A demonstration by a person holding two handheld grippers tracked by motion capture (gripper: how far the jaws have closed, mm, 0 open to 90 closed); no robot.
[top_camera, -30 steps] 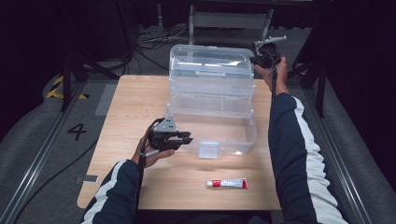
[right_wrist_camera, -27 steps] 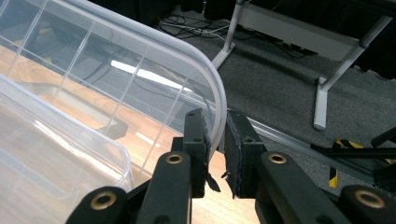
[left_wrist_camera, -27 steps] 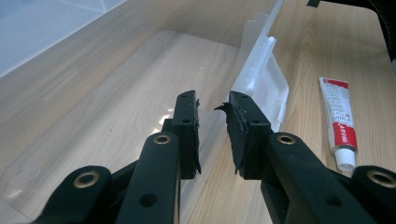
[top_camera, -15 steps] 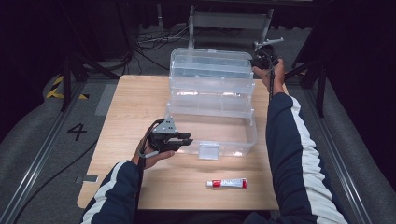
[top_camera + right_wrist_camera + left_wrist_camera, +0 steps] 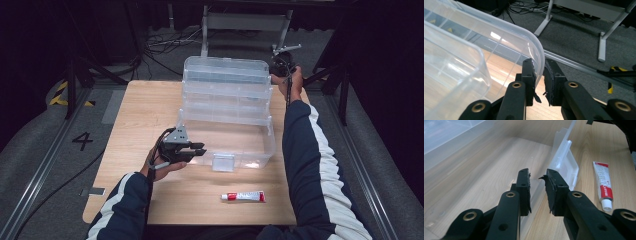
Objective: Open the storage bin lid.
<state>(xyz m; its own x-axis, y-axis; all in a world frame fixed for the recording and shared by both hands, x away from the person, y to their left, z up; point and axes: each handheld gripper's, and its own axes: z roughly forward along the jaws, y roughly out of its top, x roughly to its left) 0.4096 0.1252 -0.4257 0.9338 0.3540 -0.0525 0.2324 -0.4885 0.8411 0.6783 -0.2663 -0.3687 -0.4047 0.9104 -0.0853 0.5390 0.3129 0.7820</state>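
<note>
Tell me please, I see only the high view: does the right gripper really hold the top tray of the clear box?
Observer: Yes. The right gripper has the top tray's rim between its jaws at a rounded corner, and they look closed on it.
Operator: And the left one?
Observer: The left gripper straddles the bottom tray's front wall; I cannot tell whether its pads press on it.
Operator: Is anything close ahead of it?
Observer: The latch flap sits on that same wall, just beyond the jaws.

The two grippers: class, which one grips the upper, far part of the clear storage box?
The right gripper, clamped on the raised top rim of the clear storage box. The left gripper grips the low front wall instead.
</note>
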